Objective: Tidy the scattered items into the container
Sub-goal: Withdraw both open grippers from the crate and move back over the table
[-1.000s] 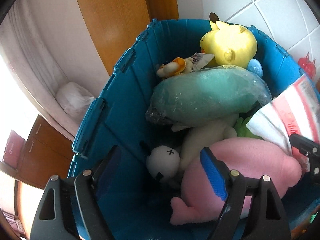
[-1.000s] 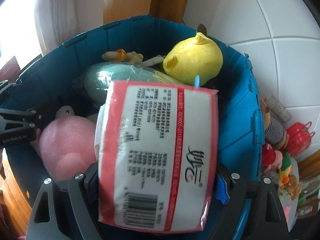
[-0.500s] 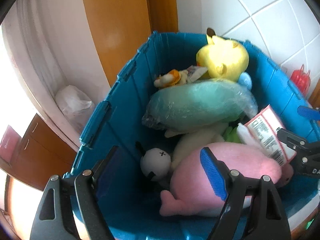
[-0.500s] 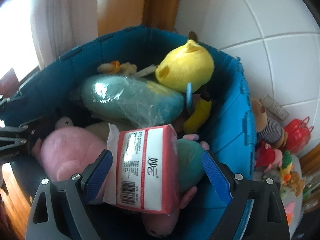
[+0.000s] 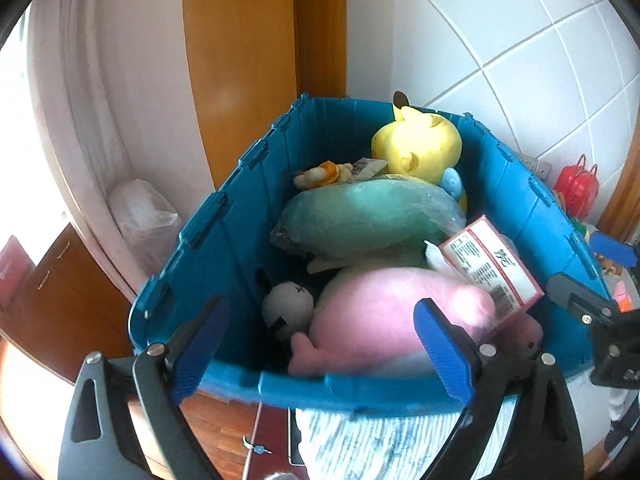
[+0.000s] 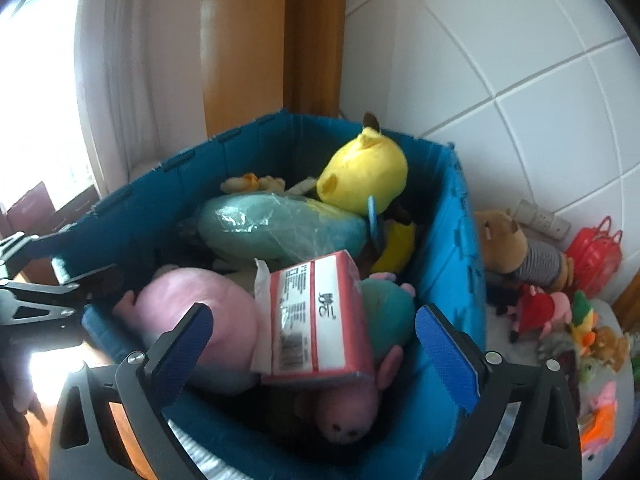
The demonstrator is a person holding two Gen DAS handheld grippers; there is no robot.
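Right gripper (image 6: 314, 344) jaws just spread wide, nothing between them, tissue pack (image 6: 316, 316) lay on pink plush (image 6: 200, 312) inside blue bin (image 6: 452, 264), left gripper (image 5: 320, 348) likewise just opened, empty.

My left gripper (image 5: 324, 344): two black angular arms with triangular cut-outs, silver round-head screws at the joints, ribbed blue pads (image 5: 442, 354) on the inner finger faces. My right gripper (image 6: 314, 346): same build, black frame, silver screws, blue ribbed pads (image 6: 446, 350), thin black linkage bars visible from the left view.
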